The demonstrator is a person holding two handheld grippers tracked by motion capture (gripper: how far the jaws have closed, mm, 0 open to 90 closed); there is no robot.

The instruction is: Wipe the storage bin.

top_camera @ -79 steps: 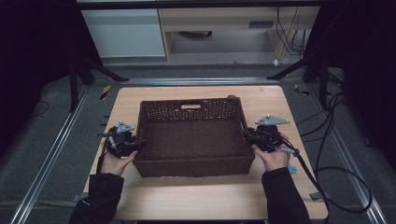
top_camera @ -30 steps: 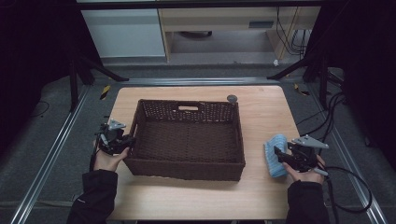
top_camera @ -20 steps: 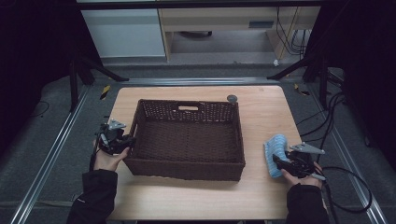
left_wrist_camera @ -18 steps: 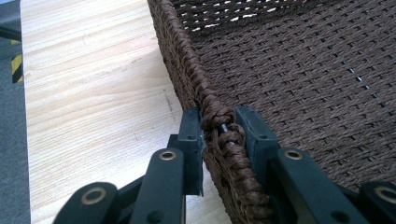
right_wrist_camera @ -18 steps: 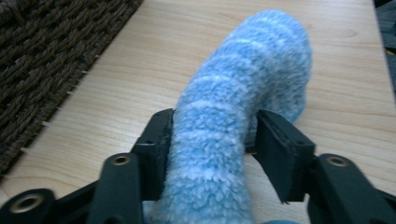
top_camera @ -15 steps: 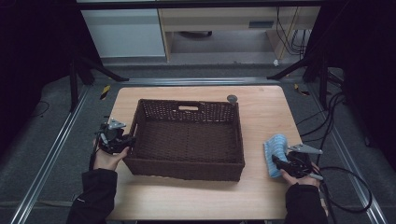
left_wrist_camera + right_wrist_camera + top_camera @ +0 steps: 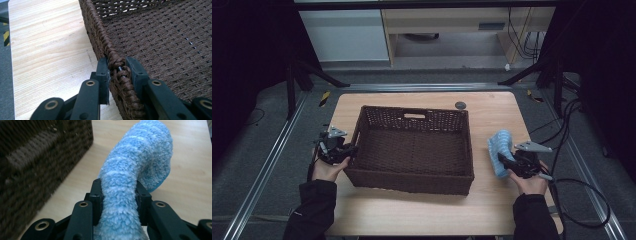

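Note:
A brown wicker basket (image 7: 412, 181) stands in the middle of the wooden table. My left gripper (image 7: 348, 149) is shut on its left rim; in the left gripper view the pads (image 7: 103, 72) pinch the braided edge (image 7: 100, 32). To the right of the basket lies a fluffy blue striped sock (image 7: 501, 145). My right gripper (image 7: 504, 161) has just been closing on its near end. In the right gripper view the sock (image 7: 142, 152) bulges between the two pads of the right gripper (image 7: 119, 191), with the basket wall (image 7: 37, 157) to the left.
A small dark round disc (image 7: 460, 105) lies on the table (image 7: 492, 210) behind the basket. Cables (image 7: 582, 185) trail over the floor on the right. Metal rails (image 7: 262, 180) run along the table's left side, and a cabinet stands beyond the far edge.
The right gripper let go of the basket's right rim, moved out to the blue sock, slid a little onto it and closed. The left hand kept still on the rim.

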